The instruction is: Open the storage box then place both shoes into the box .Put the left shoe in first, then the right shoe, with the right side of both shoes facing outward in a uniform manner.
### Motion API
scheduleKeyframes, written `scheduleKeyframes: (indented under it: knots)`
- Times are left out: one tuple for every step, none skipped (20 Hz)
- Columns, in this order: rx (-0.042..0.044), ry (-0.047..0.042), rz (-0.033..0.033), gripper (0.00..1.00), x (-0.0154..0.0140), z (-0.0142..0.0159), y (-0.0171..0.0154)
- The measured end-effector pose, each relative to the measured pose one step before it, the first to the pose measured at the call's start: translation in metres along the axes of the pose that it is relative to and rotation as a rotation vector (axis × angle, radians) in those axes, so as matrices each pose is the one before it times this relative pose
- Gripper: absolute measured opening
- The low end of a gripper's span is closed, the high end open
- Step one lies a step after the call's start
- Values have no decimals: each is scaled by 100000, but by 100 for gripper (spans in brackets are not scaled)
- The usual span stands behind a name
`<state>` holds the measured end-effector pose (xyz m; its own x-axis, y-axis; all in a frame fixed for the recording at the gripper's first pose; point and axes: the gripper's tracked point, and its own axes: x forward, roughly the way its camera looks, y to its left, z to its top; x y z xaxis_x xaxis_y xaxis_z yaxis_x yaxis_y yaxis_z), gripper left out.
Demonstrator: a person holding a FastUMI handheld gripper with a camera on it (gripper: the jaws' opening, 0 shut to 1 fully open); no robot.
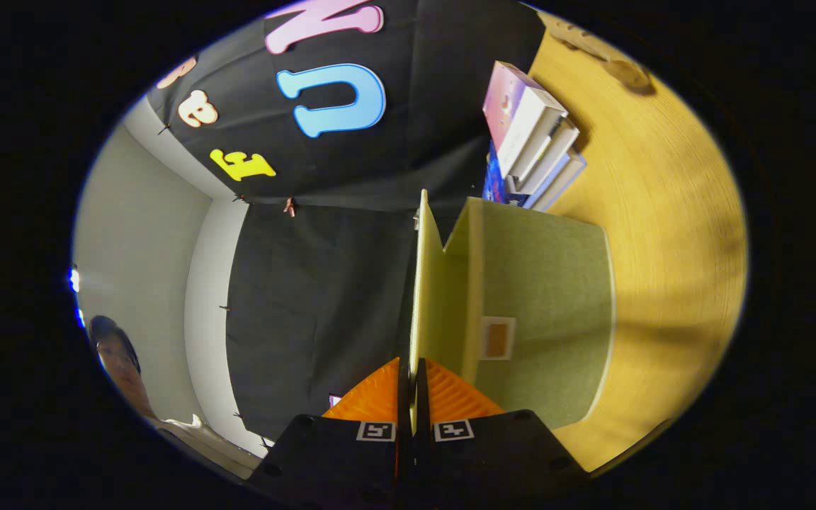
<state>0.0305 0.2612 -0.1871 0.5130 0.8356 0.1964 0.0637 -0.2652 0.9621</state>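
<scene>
One gripper (408, 397) was in play, its view rolled sideways so the table ran up the right. Starting at the left, a person stood low by a pale wall, with black cloth hanging beside them. In the middle, the two fingers were pressed together on the thin edge of the lid (423, 283), a yellowish flap seen edge-on and running straight ahead from the tips. Just right of the flap sat the box (550, 312), green, with a small label on its face, resting on the wooden table (670, 234). Beyond the box lay a stack of books (532, 138). I saw no shoes. The lid looked partly swung open. The pinch was narrow, so the flap could slip free and drop shut, or a hard pull could drag the light box across the table.
</scene>
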Motion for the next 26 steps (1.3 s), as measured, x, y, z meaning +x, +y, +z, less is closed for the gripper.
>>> scheduleKeyframes:
  knots:
    - [-1298,-717,-5,5,364,-153,1154]
    - [-1855,-853,-627,5,519,-85,1138]
    - [-1879,-620,-701,5,773,50,1132]
    - [-2498,-583,-718,5,804,-128,1203]
    - [-2665,-232,-1484,6,901,-43,1008]
    - [-3646,243,-1256,6,918,-154,970]
    - [-3583,500,-1200,6,906,-240,991]
    - [-2932,647,-727,6,1025,-89,974]
    - [-2279,490,-709,6,910,-232,725]
    - [-2116,400,-115,6,791,-154,900]
    - [-2625,491,-376,6,892,-391,808]
    - [-2680,793,-943,6,1042,-158,498]
    - [-2225,760,-402,6,1063,-321,695]
    - [-2113,57,-285,6,1034,-183,640]
    - [-2477,300,-265,6,844,-211,611]
    - [-2326,678,-116,8,1098,-335,454]
    - [-1825,472,-161,11,1046,-261,554]
    - [-1289,482,-99,11,1065,-190,201]
    - [-715,-34,3,15,892,-131,361]
    - [-328,-97,-297,15,866,-114,136]
    - [-1045,-177,-834,18,633,-15,-128]
    - [-1533,-57,-921,20,773,-386,-285]
    - [-978,180,-1536,23,539,-247,-335]
    - [-128,588,-1189,34,514,-406,-311]
    - [-298,365,-1374,45,286,-433,-485]
    - [-559,-242,-1427,55,221,-187,-373]
